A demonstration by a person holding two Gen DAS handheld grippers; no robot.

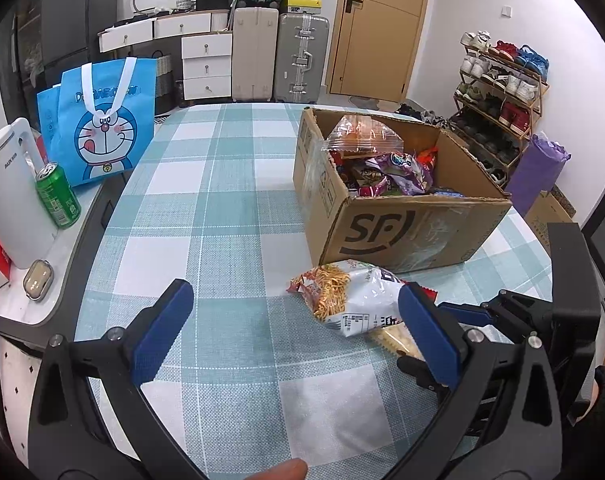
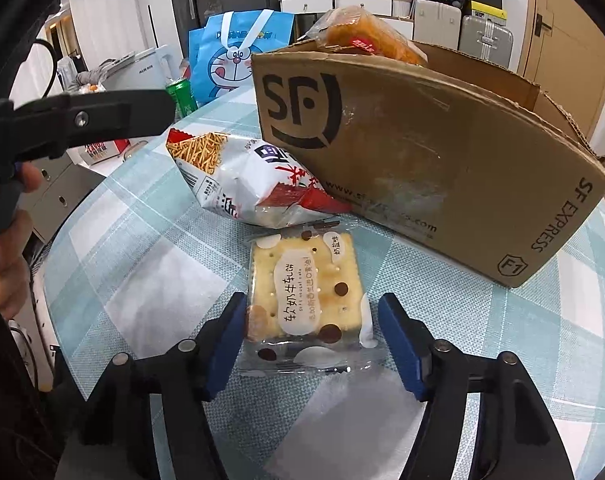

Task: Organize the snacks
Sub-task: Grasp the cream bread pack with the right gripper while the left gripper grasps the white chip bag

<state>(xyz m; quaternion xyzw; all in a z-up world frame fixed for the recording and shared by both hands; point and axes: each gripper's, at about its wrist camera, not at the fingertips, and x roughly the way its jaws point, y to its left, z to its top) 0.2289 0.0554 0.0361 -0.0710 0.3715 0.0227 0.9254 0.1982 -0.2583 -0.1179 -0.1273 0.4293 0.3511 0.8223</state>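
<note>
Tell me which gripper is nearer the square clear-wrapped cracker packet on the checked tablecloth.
Right. The right gripper straddles the cracker packet, one finger on each side. The left gripper hangs open off to its left.

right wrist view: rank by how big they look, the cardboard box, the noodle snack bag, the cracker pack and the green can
1. cardboard box
2. noodle snack bag
3. cracker pack, though it lies nearest the camera, so its look is inflated
4. green can, farthest back and partly hidden
</note>
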